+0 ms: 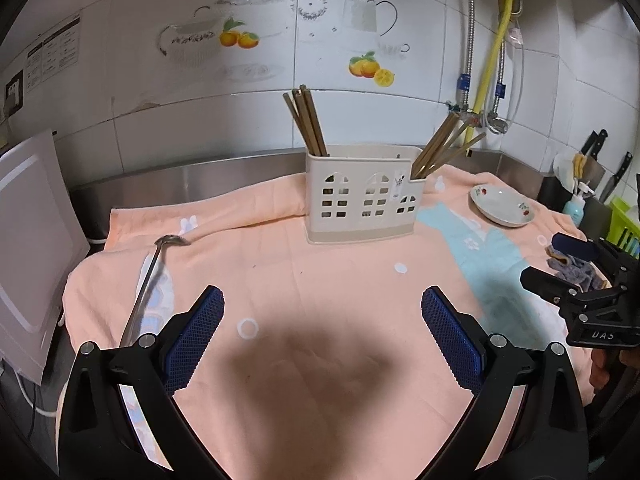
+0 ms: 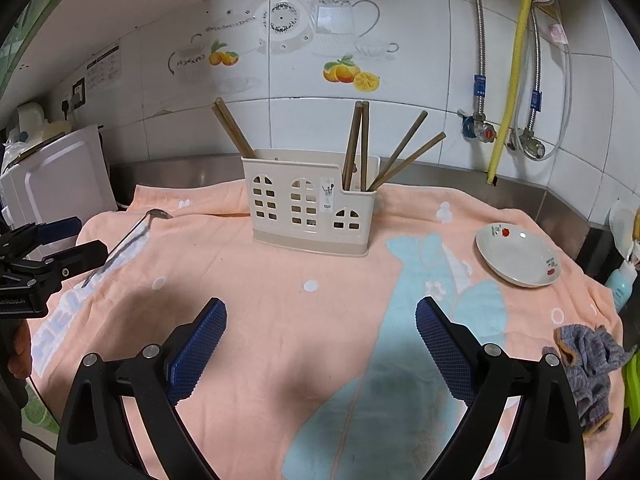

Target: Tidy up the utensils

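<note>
A cream utensil holder [image 1: 362, 196] [image 2: 310, 204] with window cut-outs stands at the back of the peach towel [image 1: 320, 280] [image 2: 280, 300]. Brown chopsticks [image 1: 308, 124] [image 2: 234, 128] lean in its left end, and more chopsticks [image 1: 440, 148] [image 2: 384, 152] stand in its low right compartment. A metal ladle [image 1: 154, 272] [image 2: 124, 244] lies on the towel at the left, bowl end far. My left gripper [image 1: 322, 332] [image 2: 56, 244] is open over bare towel, just right of the ladle handle. My right gripper [image 2: 320, 344] [image 1: 560, 260] is open and empty too.
A white floral dish [image 1: 502, 206] [image 2: 518, 256] sits at the right of the towel. A grey crumpled cloth [image 2: 592, 372] [image 1: 572, 270] lies near the right edge. A white board [image 1: 32, 248] [image 2: 60, 176] leans at the left. Knives [image 1: 608, 164] and a blue bottle [image 2: 622, 284] stand far right.
</note>
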### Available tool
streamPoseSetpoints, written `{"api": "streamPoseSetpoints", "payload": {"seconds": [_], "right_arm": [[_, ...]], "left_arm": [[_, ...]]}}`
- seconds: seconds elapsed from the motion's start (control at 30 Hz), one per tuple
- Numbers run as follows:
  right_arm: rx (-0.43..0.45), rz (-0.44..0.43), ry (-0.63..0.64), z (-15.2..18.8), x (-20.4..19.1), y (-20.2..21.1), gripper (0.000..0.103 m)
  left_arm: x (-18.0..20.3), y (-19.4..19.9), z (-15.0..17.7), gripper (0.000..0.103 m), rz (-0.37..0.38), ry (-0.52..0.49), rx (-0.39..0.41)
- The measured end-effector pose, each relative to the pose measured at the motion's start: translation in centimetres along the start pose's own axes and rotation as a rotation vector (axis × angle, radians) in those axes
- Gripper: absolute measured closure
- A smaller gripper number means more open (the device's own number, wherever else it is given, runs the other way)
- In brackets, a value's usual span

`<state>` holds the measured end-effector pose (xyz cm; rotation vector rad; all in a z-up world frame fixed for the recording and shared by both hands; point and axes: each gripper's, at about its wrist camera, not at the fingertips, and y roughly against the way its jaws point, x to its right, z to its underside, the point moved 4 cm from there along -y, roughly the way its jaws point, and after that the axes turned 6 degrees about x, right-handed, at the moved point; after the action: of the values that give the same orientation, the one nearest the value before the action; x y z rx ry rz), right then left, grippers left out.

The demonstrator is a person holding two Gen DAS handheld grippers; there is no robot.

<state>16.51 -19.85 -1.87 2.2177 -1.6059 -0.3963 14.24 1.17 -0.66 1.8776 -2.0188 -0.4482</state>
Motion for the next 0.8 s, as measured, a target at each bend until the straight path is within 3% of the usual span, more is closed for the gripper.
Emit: {"api": "streamPoseSetpoints", "payload": {"seconds": [0.8], "right_arm": [[-0.025, 0.031, -0.019, 1.1, 0.5, -0.1, 0.01]], "left_arm": [[0.5, 0.7, 1.0, 0.005, -0.021, 0.012, -0.014]]}}
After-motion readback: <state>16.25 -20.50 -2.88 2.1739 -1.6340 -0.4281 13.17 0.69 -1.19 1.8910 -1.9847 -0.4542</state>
